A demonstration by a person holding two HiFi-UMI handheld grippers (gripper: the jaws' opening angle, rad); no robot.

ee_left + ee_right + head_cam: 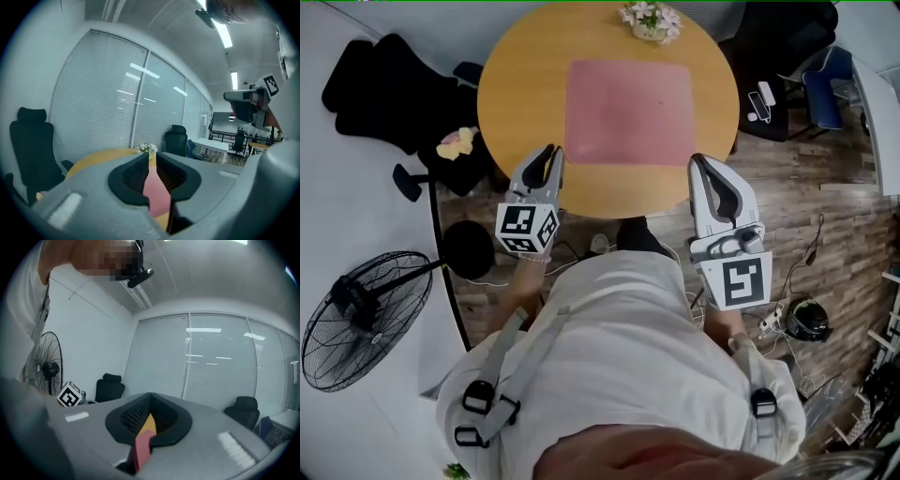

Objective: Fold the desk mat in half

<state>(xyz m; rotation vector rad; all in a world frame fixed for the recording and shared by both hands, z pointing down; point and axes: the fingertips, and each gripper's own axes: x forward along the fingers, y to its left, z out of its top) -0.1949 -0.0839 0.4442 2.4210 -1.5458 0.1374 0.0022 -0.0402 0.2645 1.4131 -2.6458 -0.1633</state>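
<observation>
Head view: mat, pink and square, lies flat and unfolded in the middle of the round table. Flowers stand at the table's 12 o'clock edge, apart from the mat. The left gripper points toward 12 o'clock with its tips just beside the mat's 7 o'clock corner. The right gripper points the same way, tips just beside the 5 o'clock corner. Whether either tip touches the mat cannot be told here. A black chair stands off the table at 9 o'clock and a fan on the floor at 8 o'clock.

Left gripper view: the left gripper has its jaws a thin slit apart, with nothing pinched. Through the slit the mat shows as a pink strip running toward 12 o'clock over the table, with the flowers just above the tips. A chair stands at 9 o'clock.

Right gripper view: the right gripper has its tips brought together. In the hollow below them show a wedge of table and, toward 6 o'clock, the mat, lying flat. A fan stands at 9 o'clock.
</observation>
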